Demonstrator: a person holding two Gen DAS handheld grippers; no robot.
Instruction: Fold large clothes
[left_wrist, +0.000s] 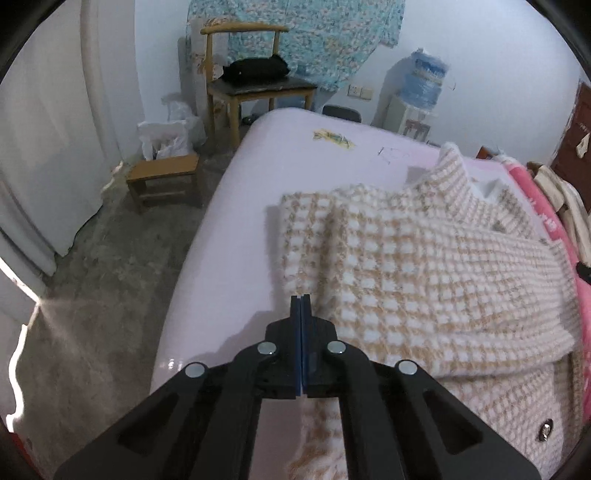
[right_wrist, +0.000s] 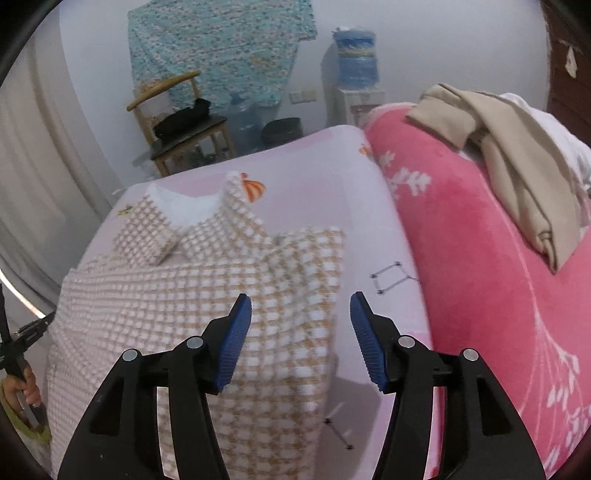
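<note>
A beige-and-white checked jacket (left_wrist: 424, 266) lies on the pale pink bed (left_wrist: 236, 229), a sleeve folded across its body. My left gripper (left_wrist: 300, 299) is shut at the jacket's left edge; cloth shows under the fingers, but whether it is pinched is unclear. In the right wrist view the jacket (right_wrist: 207, 295) lies collar away from me. My right gripper (right_wrist: 301, 306) is open and empty, hovering over the jacket's right edge. The left gripper (right_wrist: 35, 328) shows at the far left.
A pink blanket (right_wrist: 480, 277) with a beige garment (right_wrist: 524, 158) on it lies right of the jacket. A wooden chair (left_wrist: 255, 92) with a black bag, a small stool (left_wrist: 166, 177), a water dispenser (right_wrist: 356, 74) and white curtains (left_wrist: 48, 147) stand around the bed.
</note>
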